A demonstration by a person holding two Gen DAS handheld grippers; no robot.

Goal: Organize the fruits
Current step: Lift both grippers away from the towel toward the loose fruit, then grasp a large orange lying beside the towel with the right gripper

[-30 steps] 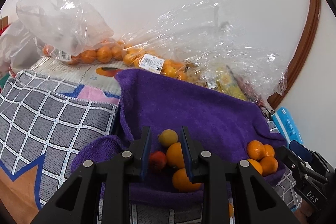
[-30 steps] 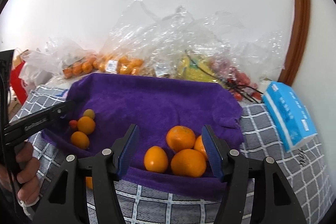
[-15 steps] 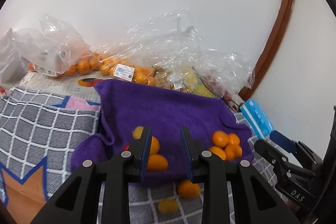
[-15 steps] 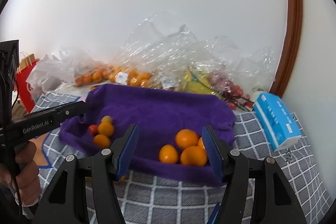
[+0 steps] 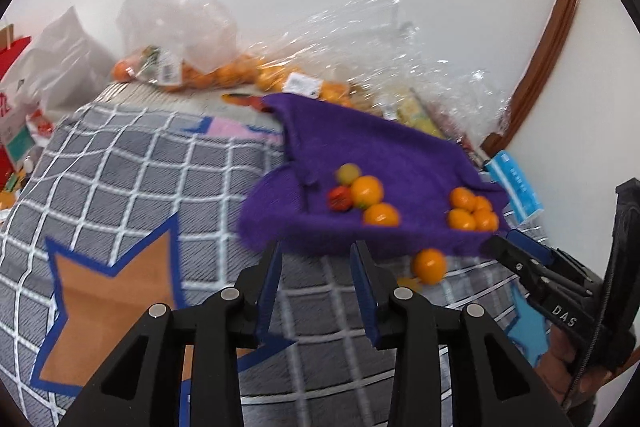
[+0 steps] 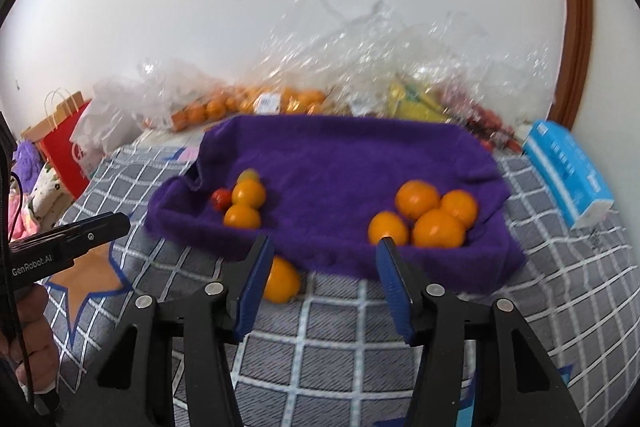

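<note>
both claws have pulled back from the towel [image 6: 344, 155]. left claw [image 5: 316, 283] is opening, empty; right claw [image 6: 324, 275] closing, empty. one orange [image 6: 282, 281] lies just ahead-left of it, unsorted.

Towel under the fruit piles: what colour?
Solid purple towel, no pattern; clearest in the right wrist view.

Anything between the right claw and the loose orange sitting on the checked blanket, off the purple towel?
Nothing visible. The loose orange lies on the checked blanket just below the purple towel's near edge, right beside the right claw's left finger. The claw is empty, jaws closing, with bare blanket between it and the fruit.
</note>
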